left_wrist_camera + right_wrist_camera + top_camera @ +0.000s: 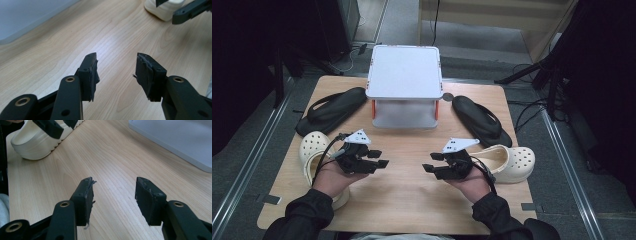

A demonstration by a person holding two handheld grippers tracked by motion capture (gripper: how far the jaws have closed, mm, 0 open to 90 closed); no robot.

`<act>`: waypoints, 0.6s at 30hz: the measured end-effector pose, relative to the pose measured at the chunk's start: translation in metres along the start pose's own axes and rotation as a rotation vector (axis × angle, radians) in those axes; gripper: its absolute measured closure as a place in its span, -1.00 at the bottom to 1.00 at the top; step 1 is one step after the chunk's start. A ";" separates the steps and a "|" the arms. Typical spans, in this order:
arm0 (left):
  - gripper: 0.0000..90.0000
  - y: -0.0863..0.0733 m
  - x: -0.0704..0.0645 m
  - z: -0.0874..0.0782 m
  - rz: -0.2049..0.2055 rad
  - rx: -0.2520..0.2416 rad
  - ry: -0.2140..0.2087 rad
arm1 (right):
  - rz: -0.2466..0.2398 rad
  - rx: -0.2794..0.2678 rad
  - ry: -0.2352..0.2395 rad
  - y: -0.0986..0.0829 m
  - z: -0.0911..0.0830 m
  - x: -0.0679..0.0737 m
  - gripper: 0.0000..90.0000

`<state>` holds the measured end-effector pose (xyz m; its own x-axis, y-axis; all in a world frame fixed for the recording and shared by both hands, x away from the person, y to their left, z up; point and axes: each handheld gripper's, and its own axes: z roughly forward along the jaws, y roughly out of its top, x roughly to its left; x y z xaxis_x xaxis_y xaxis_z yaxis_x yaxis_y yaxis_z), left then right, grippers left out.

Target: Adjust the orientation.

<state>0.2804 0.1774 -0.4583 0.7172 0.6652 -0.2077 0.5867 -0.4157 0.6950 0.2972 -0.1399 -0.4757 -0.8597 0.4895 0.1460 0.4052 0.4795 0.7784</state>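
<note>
A grey two-tier rack (404,85) stands at the back middle of the wooden table (412,200). One black sandal (332,110) lies left of it and another black sandal (482,120) lies right of it. A cream clog (312,150) sits at the left, partly under my left hand. A second cream clog (512,162) sits at the right behind my right hand. My left gripper (379,158) (116,56) and right gripper (432,162) (114,181) face each other over bare wood. Both are open with nothing between their jaws.
In the left gripper view the right clog (165,8) and the other gripper's jaw (190,11) show at the top right. In the right gripper view the left clog (37,142) lies at the top left and the rack's base (175,137) at the top right.
</note>
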 end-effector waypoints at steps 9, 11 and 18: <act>0.23 0.000 0.003 -0.003 -0.022 0.026 0.002 | -0.026 0.029 0.035 0.000 0.006 0.006 0.16; 0.20 0.000 0.003 -0.005 -0.016 0.023 0.009 | -0.026 0.040 0.038 0.000 0.008 0.007 0.16; 0.15 -0.002 0.005 -0.016 -0.037 0.011 0.025 | -0.038 0.053 0.039 0.002 0.008 0.006 0.11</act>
<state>0.2765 0.1917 -0.4496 0.6858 0.6950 -0.2158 0.6168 -0.3977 0.6793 0.2956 -0.1299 -0.4782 -0.8857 0.4423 0.1412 0.3871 0.5355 0.7506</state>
